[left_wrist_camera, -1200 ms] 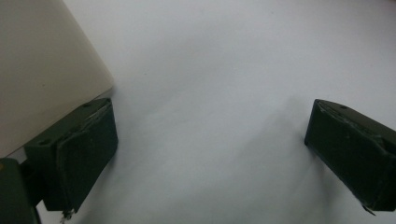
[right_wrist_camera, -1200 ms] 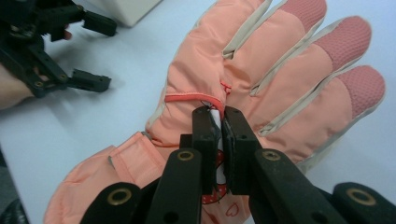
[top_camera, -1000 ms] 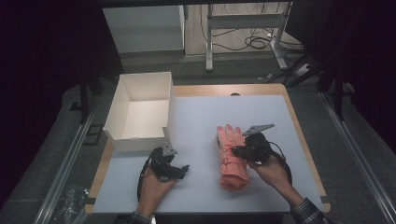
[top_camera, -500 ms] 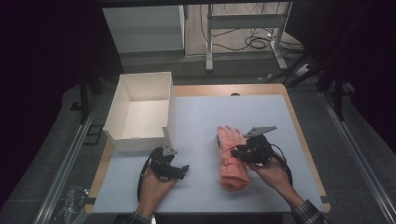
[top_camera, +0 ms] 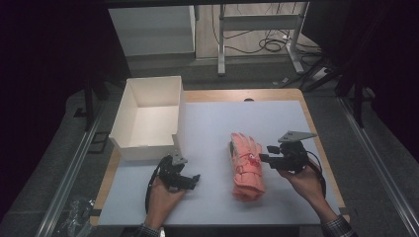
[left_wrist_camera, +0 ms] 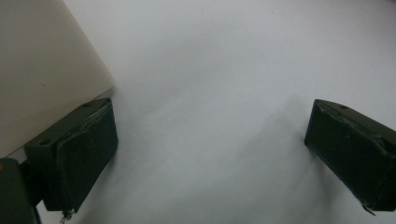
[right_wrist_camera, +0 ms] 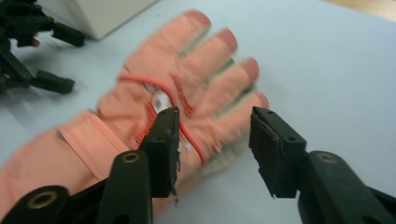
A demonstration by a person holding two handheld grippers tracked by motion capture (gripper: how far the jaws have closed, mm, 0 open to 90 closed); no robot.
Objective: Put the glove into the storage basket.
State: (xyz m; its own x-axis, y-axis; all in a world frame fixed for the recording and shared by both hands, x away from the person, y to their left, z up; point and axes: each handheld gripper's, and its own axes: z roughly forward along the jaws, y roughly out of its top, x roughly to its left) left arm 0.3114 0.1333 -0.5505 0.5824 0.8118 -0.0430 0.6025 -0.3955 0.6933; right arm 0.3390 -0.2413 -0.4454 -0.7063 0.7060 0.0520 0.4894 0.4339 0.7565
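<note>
A salmon-pink glove [top_camera: 246, 168] lies flat on the white mat, fingers pointing away from me. My right gripper [top_camera: 265, 154] hovers just right of the glove's palm. In the right gripper view the right gripper [right_wrist_camera: 215, 135] has its jaws apart, and they have just been opening. Nothing is pinched between them, and the glove [right_wrist_camera: 205, 70] lies on the mat just beyond and under the left jaw. My left gripper [top_camera: 193, 181] rests low on the mat left of the glove. In the left gripper view the left gripper [left_wrist_camera: 210, 154] stands wide open over bare mat.
An open white box [top_camera: 148, 143] stands at the mat's left, close behind the left gripper, and its corner [left_wrist_camera: 42, 60] shows beside the left jaw. The white mat [top_camera: 217, 123] covers a wooden table. Chair legs and cables lie on the floor beyond.
The right gripper's jaws have come apart off the glove and the hand has drawn back to the right. The glove stays on the mat. The left gripper has not moved.
</note>
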